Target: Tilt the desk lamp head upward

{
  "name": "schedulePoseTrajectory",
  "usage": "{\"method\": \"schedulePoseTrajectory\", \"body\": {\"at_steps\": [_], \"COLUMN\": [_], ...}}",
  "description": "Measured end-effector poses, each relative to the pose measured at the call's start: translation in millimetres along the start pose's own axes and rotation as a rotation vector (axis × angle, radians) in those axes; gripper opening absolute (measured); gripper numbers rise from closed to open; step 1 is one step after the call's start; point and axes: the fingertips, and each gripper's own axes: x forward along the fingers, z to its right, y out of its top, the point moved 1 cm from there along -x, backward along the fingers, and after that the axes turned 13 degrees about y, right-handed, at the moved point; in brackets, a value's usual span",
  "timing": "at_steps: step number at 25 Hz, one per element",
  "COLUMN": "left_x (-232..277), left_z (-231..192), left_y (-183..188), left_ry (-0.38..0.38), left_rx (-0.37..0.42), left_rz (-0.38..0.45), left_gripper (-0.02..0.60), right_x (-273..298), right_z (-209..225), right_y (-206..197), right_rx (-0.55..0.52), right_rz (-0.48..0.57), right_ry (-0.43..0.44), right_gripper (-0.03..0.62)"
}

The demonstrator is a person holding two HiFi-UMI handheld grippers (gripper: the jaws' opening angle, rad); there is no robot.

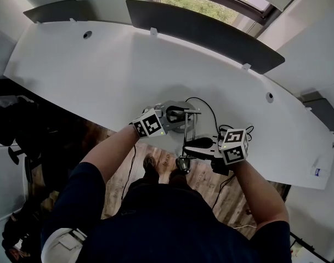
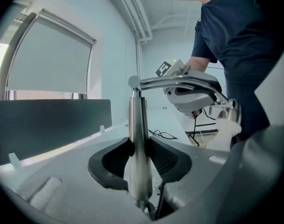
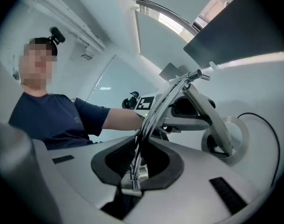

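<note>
- Firmly, the left gripper (image 2: 139,153) has both pads pressed on the upright post (image 2: 138,120) of the desk lamp (image 1: 184,126), partway up from the round base (image 3: 225,141).
- The right gripper (image 3: 139,160) is clamped on the thin, flat lamp head (image 3: 155,113), which slants from its jaws up to the joint at the top of the post.
- The lamp stands near the front edge of the white desk (image 1: 117,70), with a black cable (image 1: 208,106) looping behind it.
- Both bare forearms reach in from that edge, one on each side of the lamp, and the grippers face each other across it.
</note>
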Motion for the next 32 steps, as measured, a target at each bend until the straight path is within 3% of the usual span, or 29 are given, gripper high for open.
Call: {"method": "schedulePoseTrajectory", "body": {"at_steps": [5, 11, 18, 25, 32], "left_x": [-2, -4, -4, -6, -4], "left_z": [-1, 0, 0, 3, 3], "left_y": [0, 8, 13, 12, 14], "left_ry": [0.017, 0.049, 0.093, 0.082, 0.096], "left_rx": [0.006, 0.045, 0.087, 0.069, 0.093], "left_rz": [-0.01, -0.043, -0.02, -0.008, -0.001], "left_gripper": [0.141, 0.143, 0.143, 0.141, 0.142], "right_x": [0, 1, -1, -3, -11], "right_z": [-18, -21, -25, -41, -51], "right_y": [16, 20, 23, 44, 69], "right_rx": [0.109, 0.172, 0.235, 0.36, 0.421], "right_rz": [0.032, 0.028, 0.075, 0.15, 0.116], "right_ry": [0.087, 0.1, 0.127, 0.186, 0.223], "right_gripper": [0.061, 0.062, 0.057, 0.061, 0.076]}}
